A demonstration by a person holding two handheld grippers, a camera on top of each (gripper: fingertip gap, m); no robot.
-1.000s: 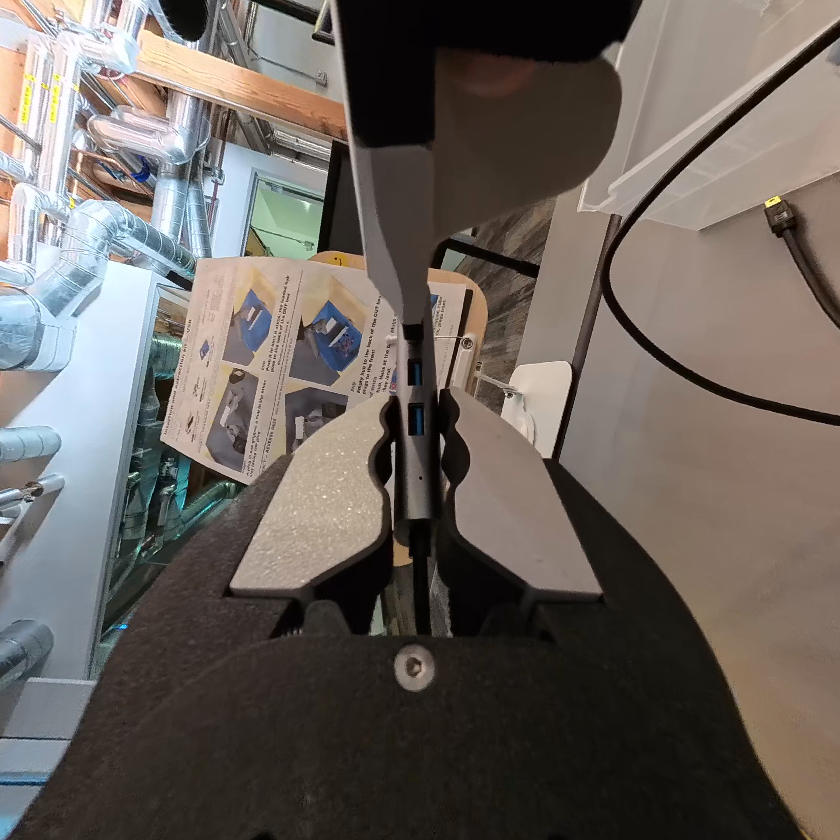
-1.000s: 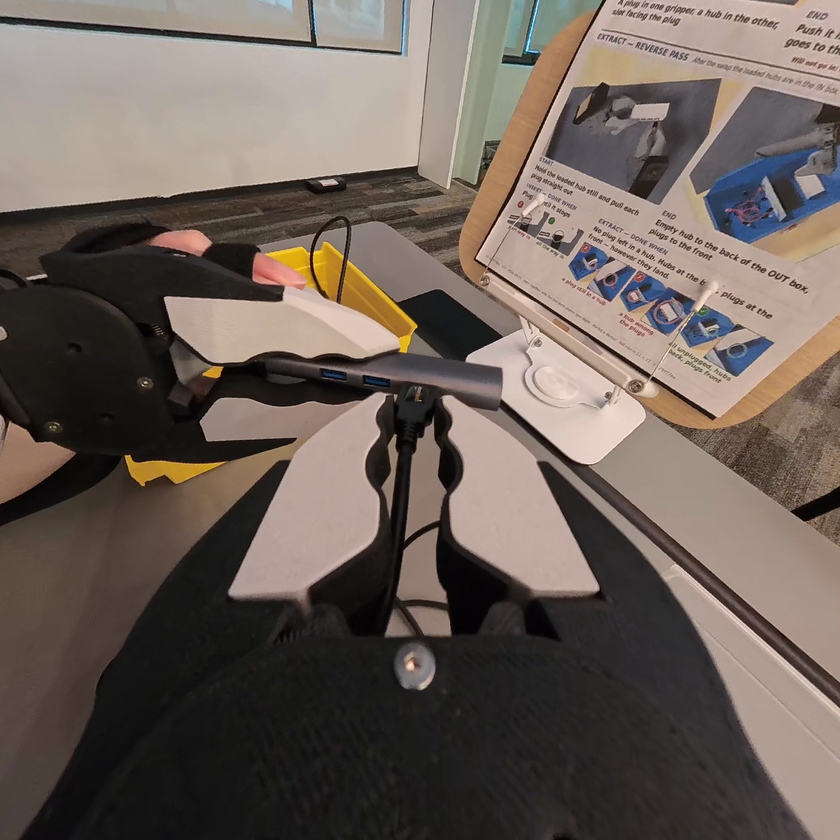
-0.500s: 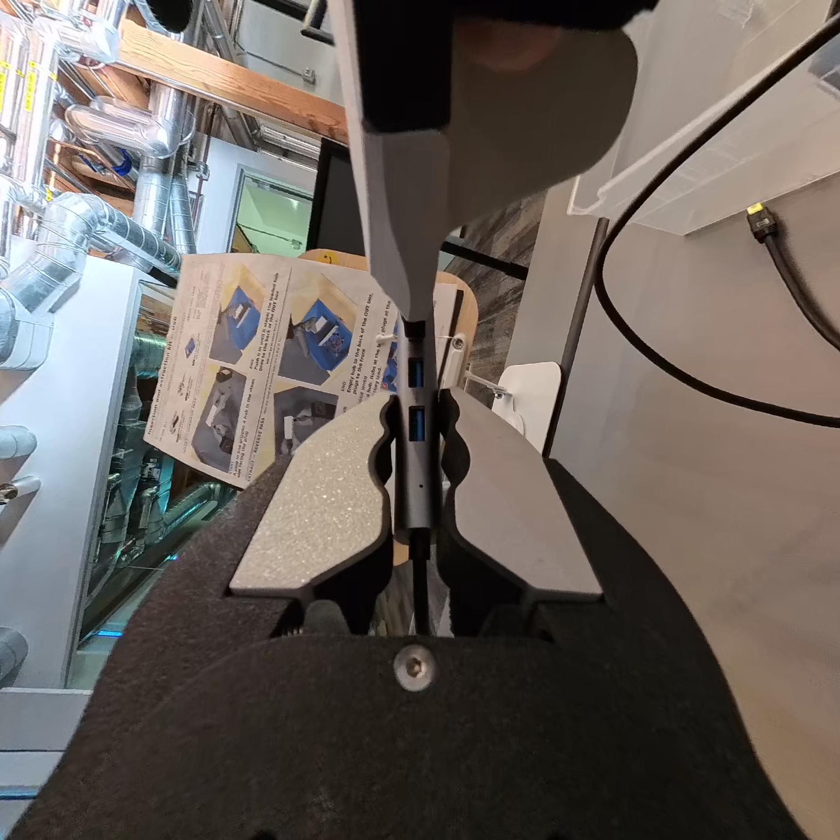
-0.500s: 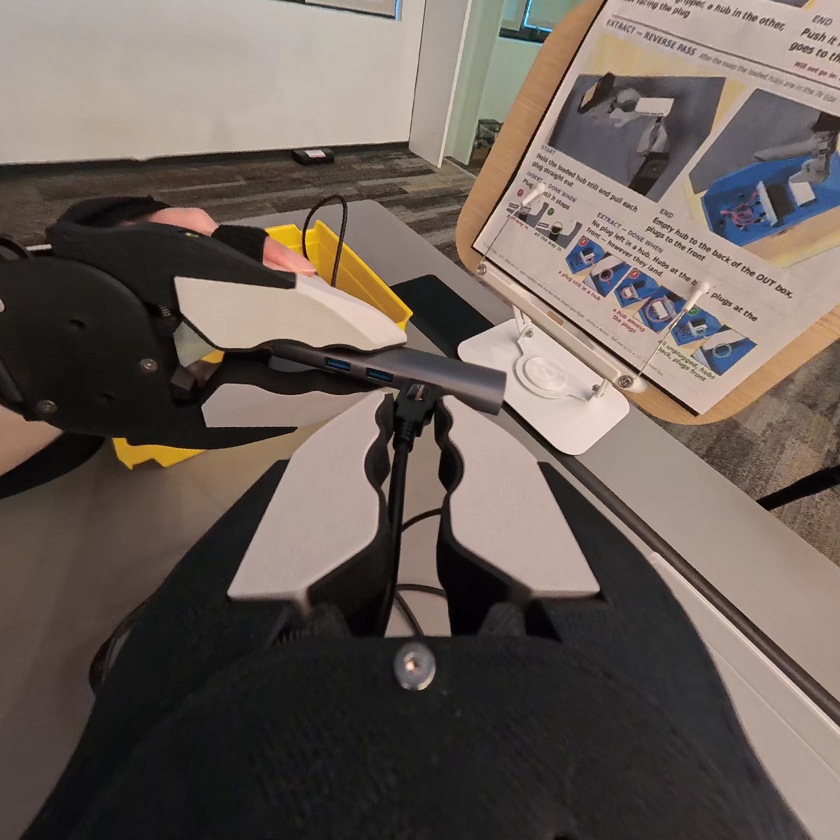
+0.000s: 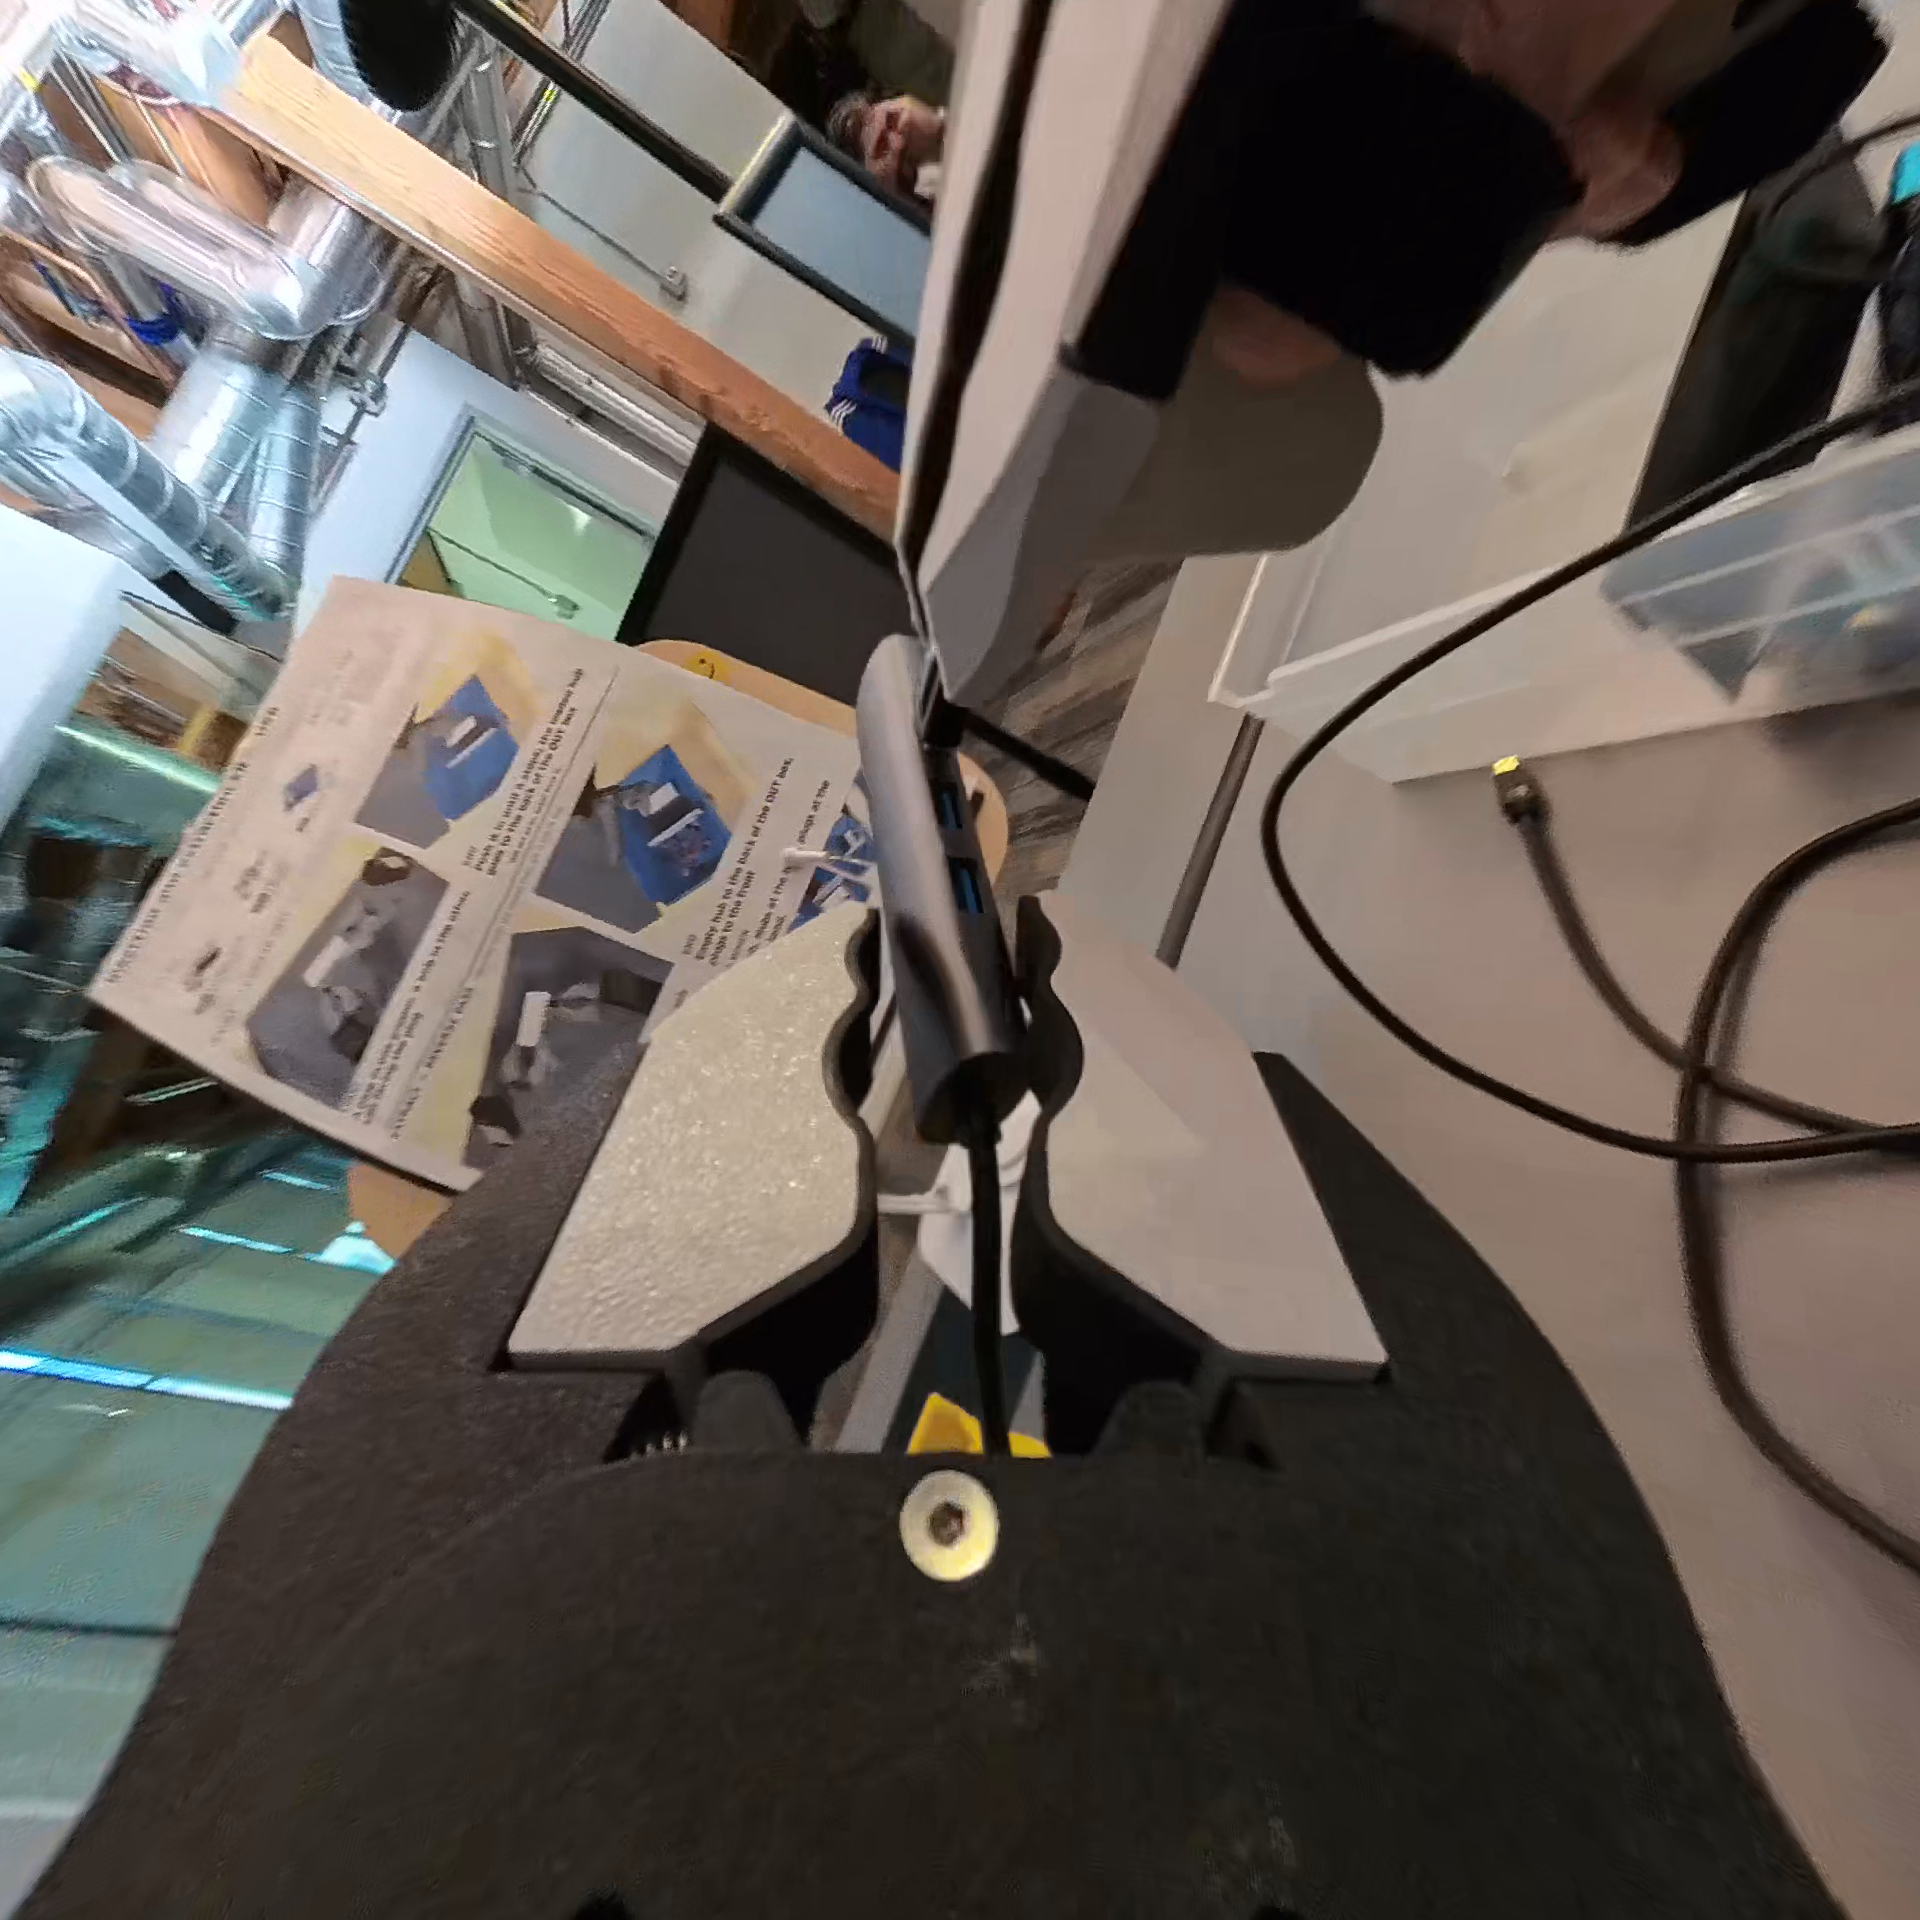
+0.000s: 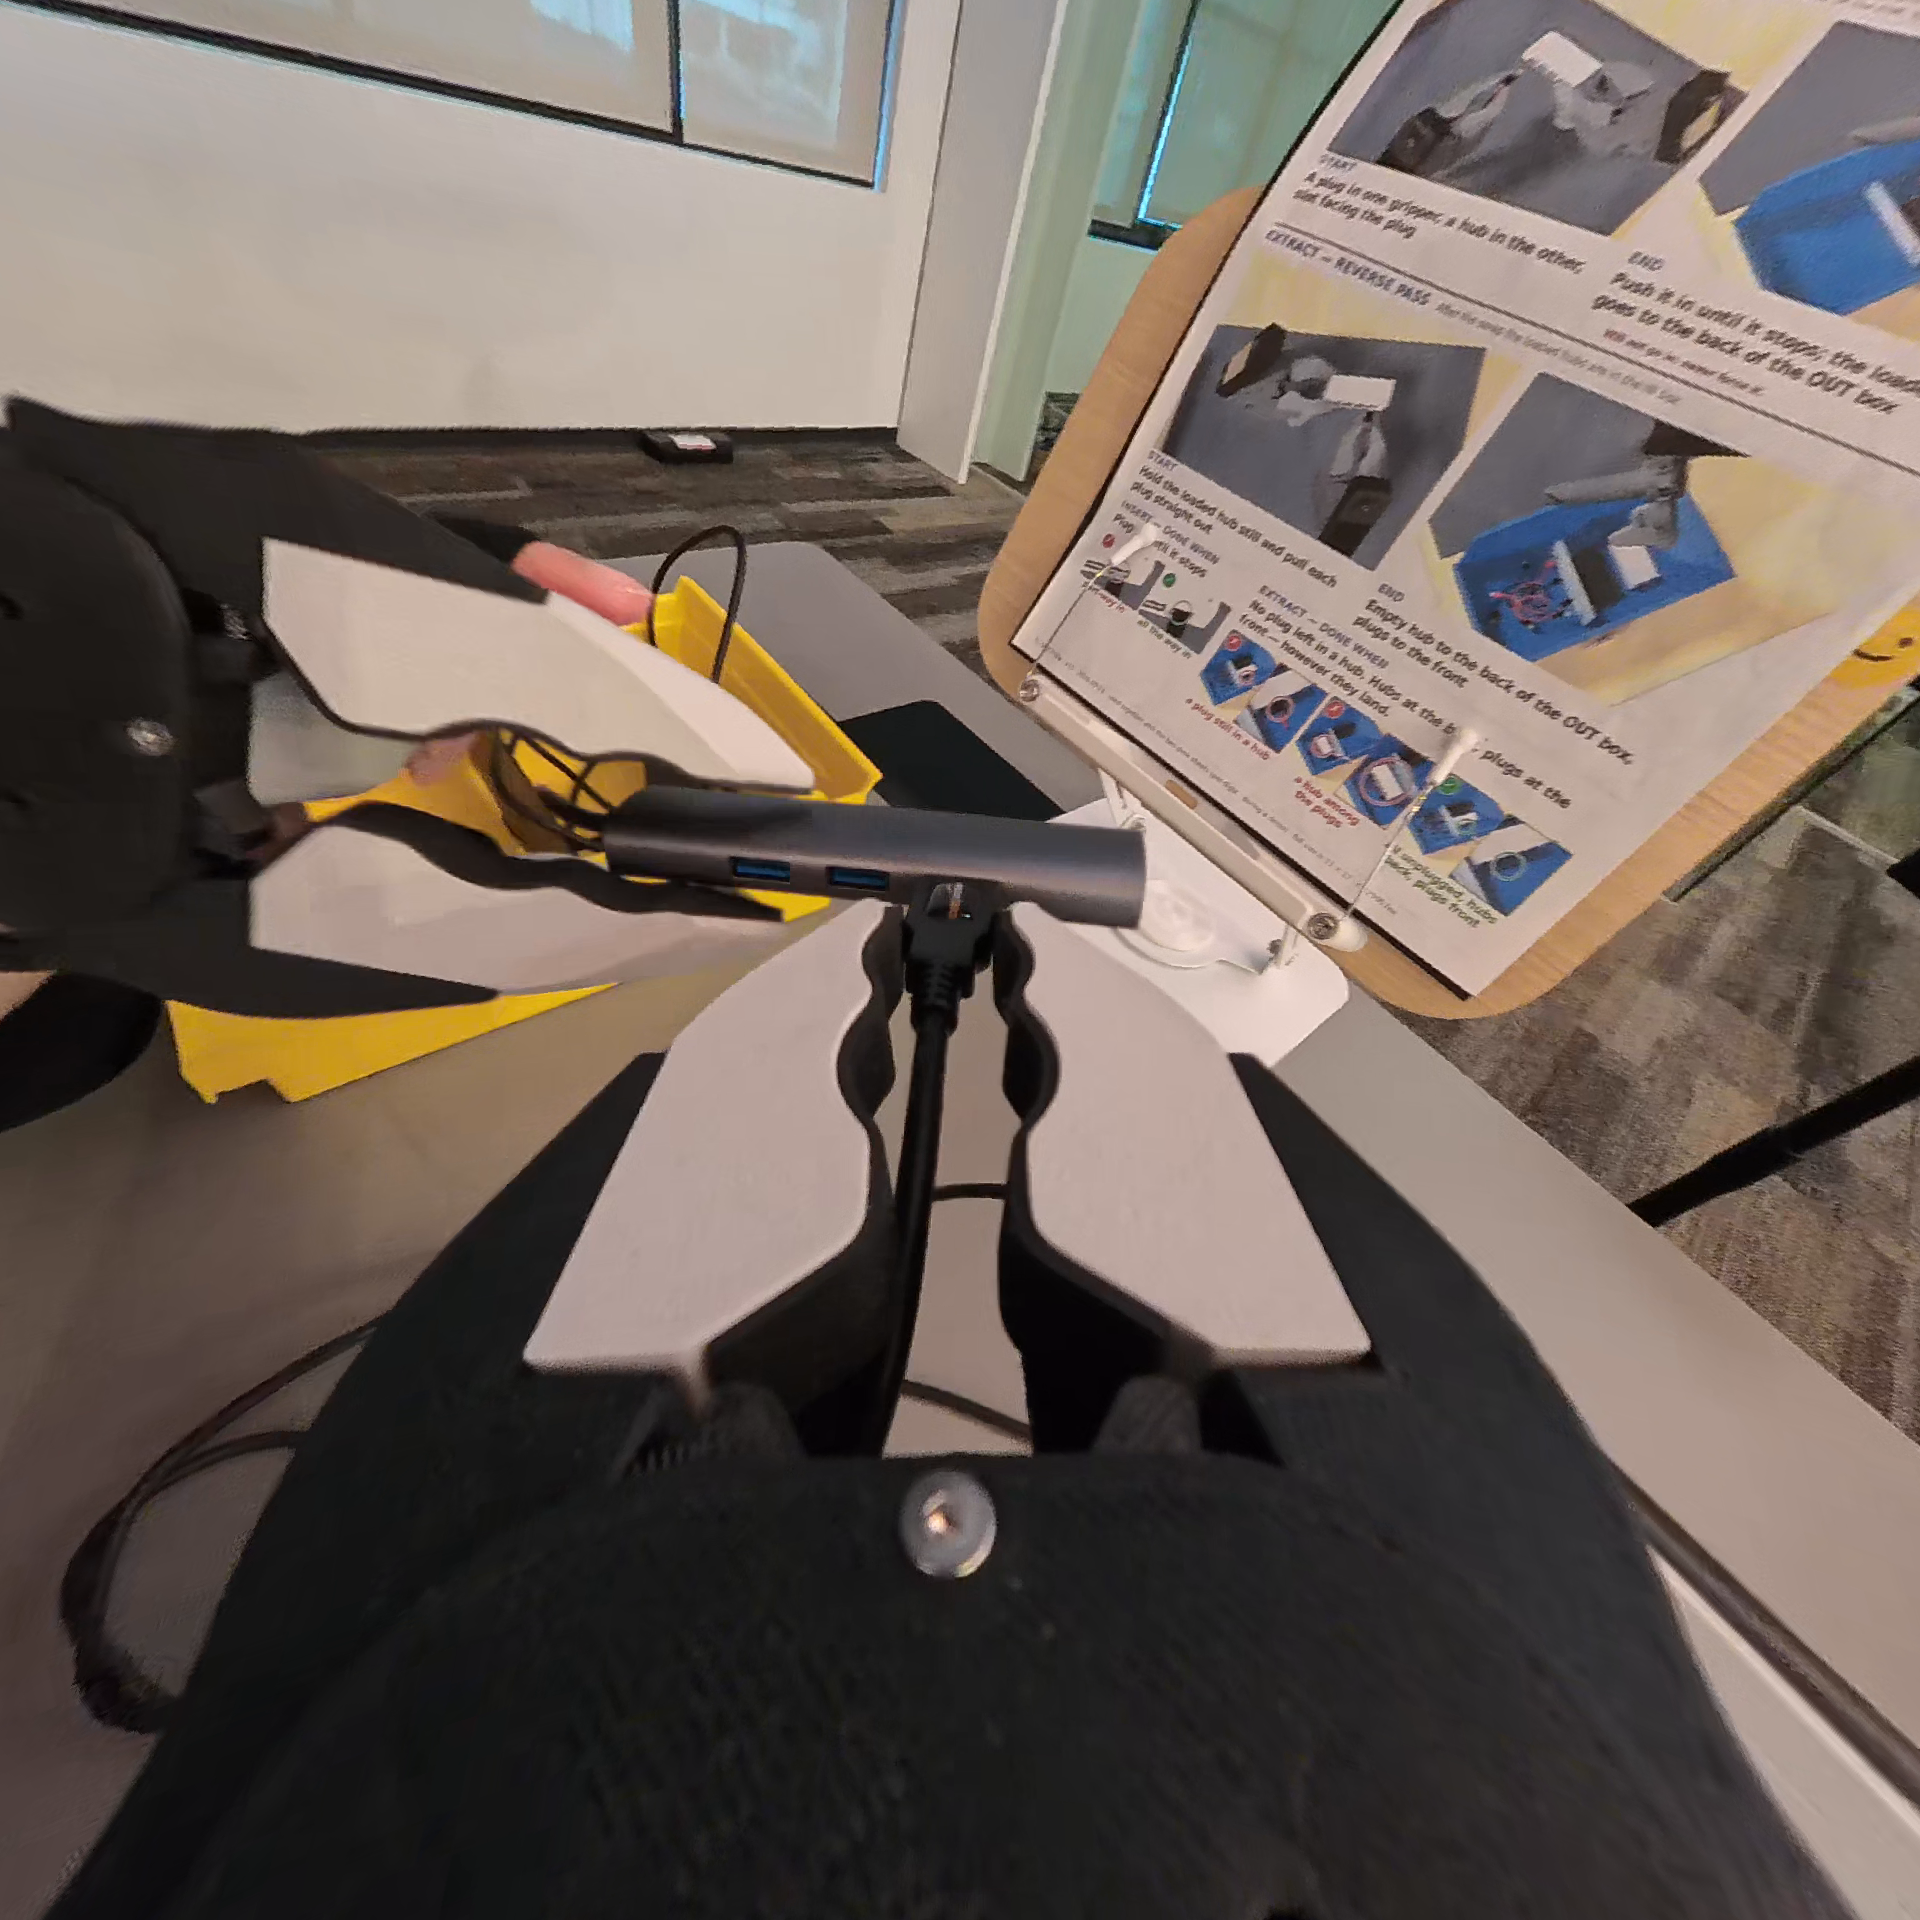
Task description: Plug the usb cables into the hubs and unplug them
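Wall: white (image 6: pixel 416 260), far left of the right wrist view, with glass panes (image 6: pixel 769 73) above it.
Floor: grey patterned carpet (image 6: pixel 831 499) beyond the table; small dark flat object (image 6: pixel 686 447) lies on it by the wall.
Table: plain grey top (image 6: pixel 312 1195), dark edge strip along its right side.
Left gripper: (image 6: pixel 795 842) comes in from the left with its jaws apart. There is a clear gap above and below the hub's left end, so no clamp. In its own view the hub (image 5: pixel 935 935) sits tilted between the fingers, up against the right one.
Bin: yellow (image 6: pixel 769 675), on the table behind the left gripper, thin dark cables inside.
Mat: black (image 6: pixel 935 748), flat on the table, right of the bin.
Hub: grey bar, roughly level above the table, centre of view. Two blue ports face near and are empty; the port right of them is taken.
Plug: black (image 6: pixel 940 935), seated in that port.
Right gripper: (image 6: pixel 948 930) jaws closed tight on the plug. Its cable (image 6: pixel 920 1143) runs back between the fingers and loops on the table.
Stand: white base (image 6: pixel 1278 987) at the table's far right, holding a wooden board with a printed instruction sheet (image 6: pixel 1507 520).
Room overhead: left wrist view shows silver ducts (image 5: pixel 156 468) and a wooden beam (image 5: pixel 571 312).
Right side: clear plastic bin (image 5: pixel 1662 582) and loose black cables (image 5: pixel 1558 935) on the table; this part is blurred.
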